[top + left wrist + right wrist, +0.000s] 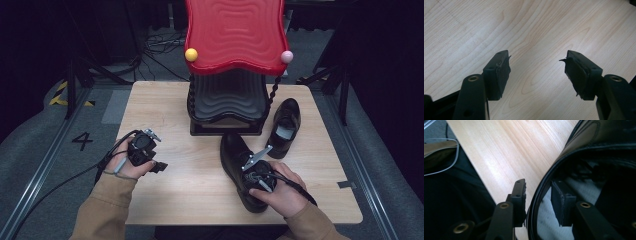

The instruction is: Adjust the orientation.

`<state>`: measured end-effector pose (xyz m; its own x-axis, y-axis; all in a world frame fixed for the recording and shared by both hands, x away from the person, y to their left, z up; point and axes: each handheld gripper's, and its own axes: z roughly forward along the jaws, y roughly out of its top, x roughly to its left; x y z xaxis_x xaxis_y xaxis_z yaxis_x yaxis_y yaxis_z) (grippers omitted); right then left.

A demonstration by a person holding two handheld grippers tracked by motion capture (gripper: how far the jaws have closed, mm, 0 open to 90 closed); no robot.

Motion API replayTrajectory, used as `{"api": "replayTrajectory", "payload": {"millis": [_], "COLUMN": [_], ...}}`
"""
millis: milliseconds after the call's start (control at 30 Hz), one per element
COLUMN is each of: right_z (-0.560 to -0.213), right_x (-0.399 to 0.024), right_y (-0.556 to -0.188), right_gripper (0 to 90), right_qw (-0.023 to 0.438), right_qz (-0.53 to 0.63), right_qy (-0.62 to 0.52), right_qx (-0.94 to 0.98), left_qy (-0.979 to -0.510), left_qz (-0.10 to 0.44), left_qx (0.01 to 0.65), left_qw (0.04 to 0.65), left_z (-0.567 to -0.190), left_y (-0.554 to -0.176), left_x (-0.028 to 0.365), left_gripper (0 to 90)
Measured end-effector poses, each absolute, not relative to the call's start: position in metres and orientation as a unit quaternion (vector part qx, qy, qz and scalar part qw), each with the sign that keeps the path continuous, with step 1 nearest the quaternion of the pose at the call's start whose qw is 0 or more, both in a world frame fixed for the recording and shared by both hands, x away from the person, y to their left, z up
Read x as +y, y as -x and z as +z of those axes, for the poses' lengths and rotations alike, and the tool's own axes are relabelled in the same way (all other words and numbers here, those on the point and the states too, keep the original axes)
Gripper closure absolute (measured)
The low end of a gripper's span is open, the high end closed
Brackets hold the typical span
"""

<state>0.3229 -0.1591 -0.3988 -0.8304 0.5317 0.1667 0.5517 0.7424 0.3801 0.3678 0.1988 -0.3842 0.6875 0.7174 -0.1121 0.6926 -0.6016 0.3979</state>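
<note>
Straddling the near shoe's (240,165) collar, the right tongs (537,202) are standing released; the left tongs (537,72) are resting released over the counter (185,185).

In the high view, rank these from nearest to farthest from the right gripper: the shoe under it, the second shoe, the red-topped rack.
1. Near shoe: the right gripper straddles its collar, at the table's front.
2. Second shoe: just beyond, toward the right edge.
3. Red-topped rack: farthest, at the table's back centre.
</note>
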Motion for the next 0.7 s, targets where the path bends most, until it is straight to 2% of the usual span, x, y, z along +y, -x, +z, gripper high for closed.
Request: {"api": "replayTrajectory", "payload": {"millis": [167, 400, 700], "right_z": [-0.378, -0.353, -0.344], "right_x": [-0.18, -0.211, -0.247], "right_y": [-0.325, -0.338, -0.384], "right_gripper": [63.2, 62.6, 58.9], "right_qw": [0.03, 0.012, -0.057], "right_qz": [-0.238, -0.293, -0.313], "right_qy": [0.29, 0.314, 0.388], "right_qx": [-0.927, -0.903, -0.865], "left_qy": [-0.893, -0.894, -0.893], "left_qz": [0.029, 0.027, 0.028], "left_qx": [0.396, 0.396, 0.398], "left_qw": [0.211, 0.209, 0.206], "left_z": [-0.384, -0.386, -0.388], "left_y": [-0.369, -0.372, -0.37], "left_x": [0.201, 0.198, 0.199], "left_gripper": [37.2, 37.1, 36.9]}}
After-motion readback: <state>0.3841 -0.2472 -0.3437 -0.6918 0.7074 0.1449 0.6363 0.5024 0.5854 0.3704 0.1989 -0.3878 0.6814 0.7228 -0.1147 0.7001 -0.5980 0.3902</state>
